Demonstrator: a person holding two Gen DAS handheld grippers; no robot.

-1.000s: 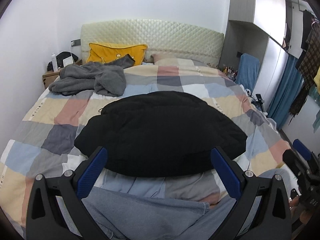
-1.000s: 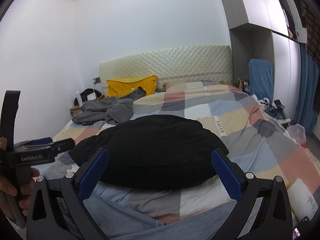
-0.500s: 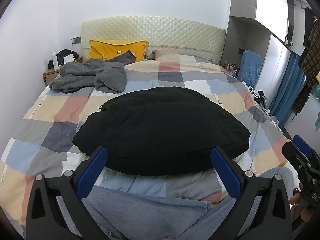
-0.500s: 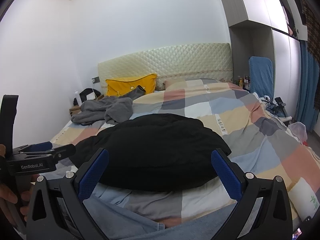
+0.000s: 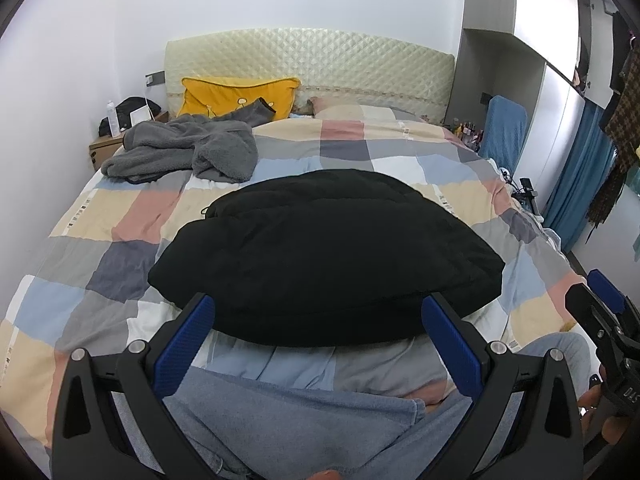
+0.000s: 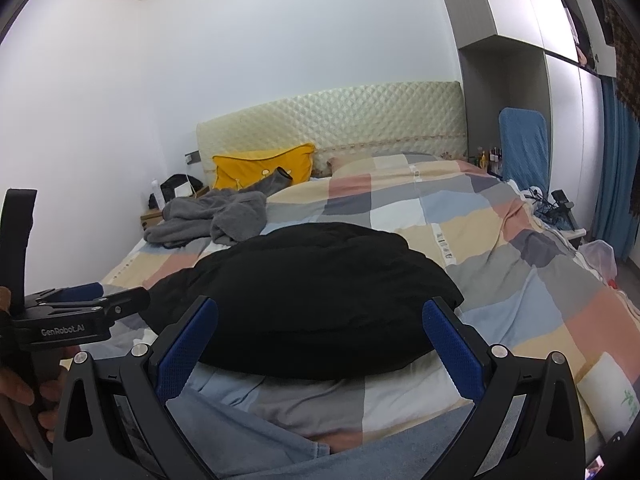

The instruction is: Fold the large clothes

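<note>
Bed [image 5: 100, 240]: wide, soft, covered by a patchwork quilt in pastel squares, matte cotton look, a few shallow wrinkles. Gives under load, so no firm backing for creases.

Black garment [image 5: 324, 256]: lying flat mid-bed, near the foot edge, already a compact puffy rounded slab. Looks padded, matte, thick; edges bulge rather than crease. Folded stack judged nearly done; next fold or a final press likely the step in hand.

For that step: grab the near hem at both corners, one gripper per corner, pinching through all layers. Lift low, carry together toward the headboard [image 5: 312, 64], lay down evenly. Padding probably springy, so press flat after release or the fold pops open. Slippery shell possible; deep bite safer than a fingertip pinch.

Grey fleece garment [image 5: 180, 152]: crumpled heap near the yellow pillow [image 5: 236, 94], well apart from the black one. Fuzzy, limp, no set shape; likely next in line.

Grey-blue cloth [image 5: 304, 432]: directly below both cameras, at the bed's foot; smooth knit, probably the person's own clothing.

Left gripper [image 5: 316, 340]: spread wide, nothing between the blue ribbed pads, hovering short of the black garment's near edge.
Right gripper [image 6: 318, 344]: likewise wide apart and empty, same standoff.
</note>
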